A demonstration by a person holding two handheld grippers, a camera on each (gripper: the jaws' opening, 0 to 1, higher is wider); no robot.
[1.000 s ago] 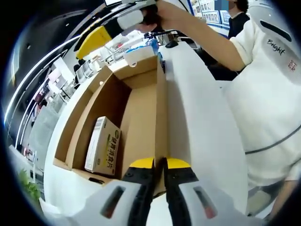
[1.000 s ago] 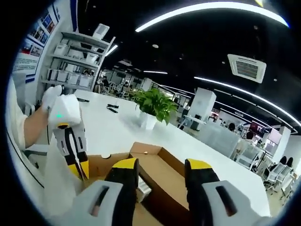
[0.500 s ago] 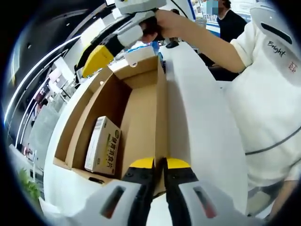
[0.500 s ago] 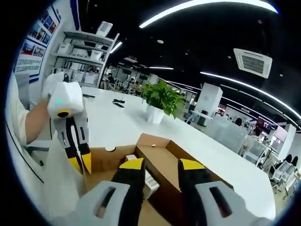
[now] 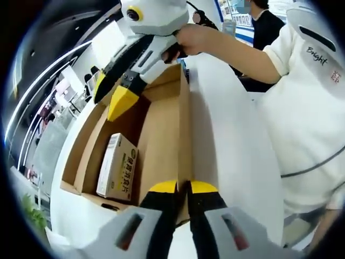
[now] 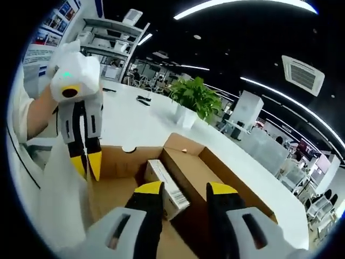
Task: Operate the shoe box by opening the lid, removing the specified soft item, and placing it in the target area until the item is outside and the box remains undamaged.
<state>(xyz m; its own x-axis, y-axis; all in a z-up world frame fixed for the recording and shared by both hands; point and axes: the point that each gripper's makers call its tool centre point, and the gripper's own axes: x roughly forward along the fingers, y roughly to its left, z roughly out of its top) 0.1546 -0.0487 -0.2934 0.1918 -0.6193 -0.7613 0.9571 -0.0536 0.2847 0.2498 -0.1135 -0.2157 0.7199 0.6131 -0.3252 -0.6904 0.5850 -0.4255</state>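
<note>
white surface carries our open shoe box. our left gripper pinches its lid edge, fingers closed; our right gripper, fingers parted and empty, hovers over the small packet inside. next we judge: descend, grip it.

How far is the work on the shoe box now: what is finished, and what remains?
Done: the shoe box stands open. In hand: the left tool is shut on the box's wall, and the right tool, open, points into the box. Left: the small pack lies inside, ungrasped; taking it out and placing it remain.
</note>
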